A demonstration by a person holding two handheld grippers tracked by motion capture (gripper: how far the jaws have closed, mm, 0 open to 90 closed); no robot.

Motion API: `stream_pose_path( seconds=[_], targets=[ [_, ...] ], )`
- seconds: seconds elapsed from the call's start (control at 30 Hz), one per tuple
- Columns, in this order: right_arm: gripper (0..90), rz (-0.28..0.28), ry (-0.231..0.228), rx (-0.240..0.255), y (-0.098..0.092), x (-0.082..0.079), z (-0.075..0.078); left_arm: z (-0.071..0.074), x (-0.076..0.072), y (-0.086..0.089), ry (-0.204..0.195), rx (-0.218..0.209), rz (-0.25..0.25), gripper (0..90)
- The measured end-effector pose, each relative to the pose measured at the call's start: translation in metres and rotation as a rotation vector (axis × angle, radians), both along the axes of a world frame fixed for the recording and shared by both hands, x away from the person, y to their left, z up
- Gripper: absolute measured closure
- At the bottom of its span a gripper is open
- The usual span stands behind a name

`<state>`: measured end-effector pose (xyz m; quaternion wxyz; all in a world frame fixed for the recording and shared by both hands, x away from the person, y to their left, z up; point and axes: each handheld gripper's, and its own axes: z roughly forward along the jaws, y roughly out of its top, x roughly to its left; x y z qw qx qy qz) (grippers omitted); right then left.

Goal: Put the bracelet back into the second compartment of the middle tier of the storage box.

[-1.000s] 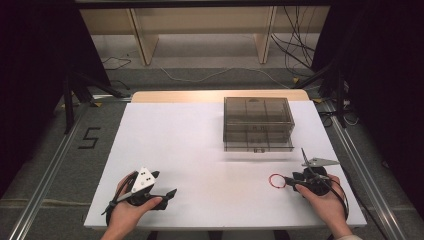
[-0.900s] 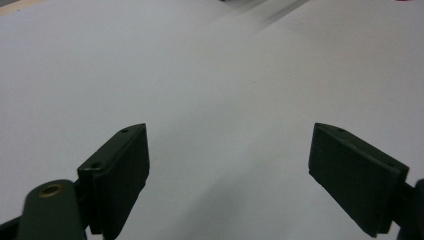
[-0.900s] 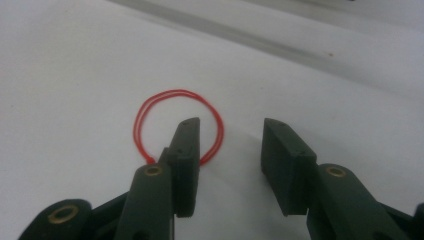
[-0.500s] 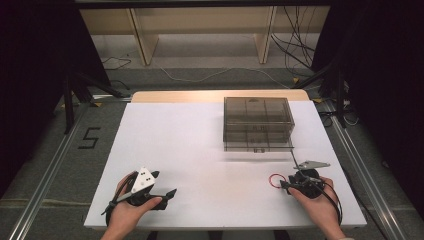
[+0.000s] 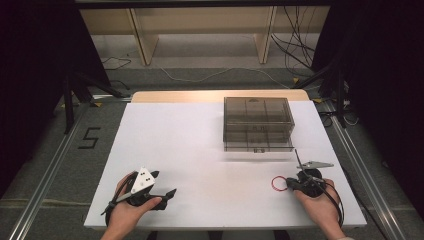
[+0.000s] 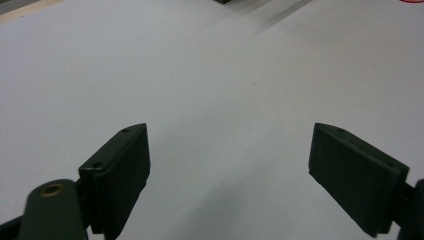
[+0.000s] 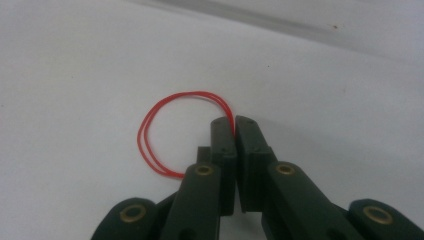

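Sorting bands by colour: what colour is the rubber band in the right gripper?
Red. The rubber band, pinched by the right gripper, shows best in the right gripper view.

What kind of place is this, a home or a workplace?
Most likely a workplace: a lab or studio set up for recording. A white table stands between dark curtains, loose cables lie on the floor, and a taped number 5 marks the floor beside it.

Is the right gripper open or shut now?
Shut: the right gripper just closed, its jaws pinching the red rubber band.
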<state>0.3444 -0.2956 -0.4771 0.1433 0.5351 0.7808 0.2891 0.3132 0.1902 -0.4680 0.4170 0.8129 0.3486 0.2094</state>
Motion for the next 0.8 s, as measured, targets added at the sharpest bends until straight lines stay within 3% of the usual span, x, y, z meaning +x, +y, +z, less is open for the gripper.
stream_pose_path(
  seconds=[0.23, 0.8],
  targets=[
    [88.7, -0.012, -0.011, 0.025, -0.003, 0.000, 0.001, 0.000, 0.000, 0.001, -0.002, -0.003, 0.001, 16.7],
    [88.8, 0.003, -0.120, 0.059, -0.002, -0.005, 0.013, 0.001, 0.000, 0.002, -0.012, -0.002, 0.007, 16.6]
  ],
)
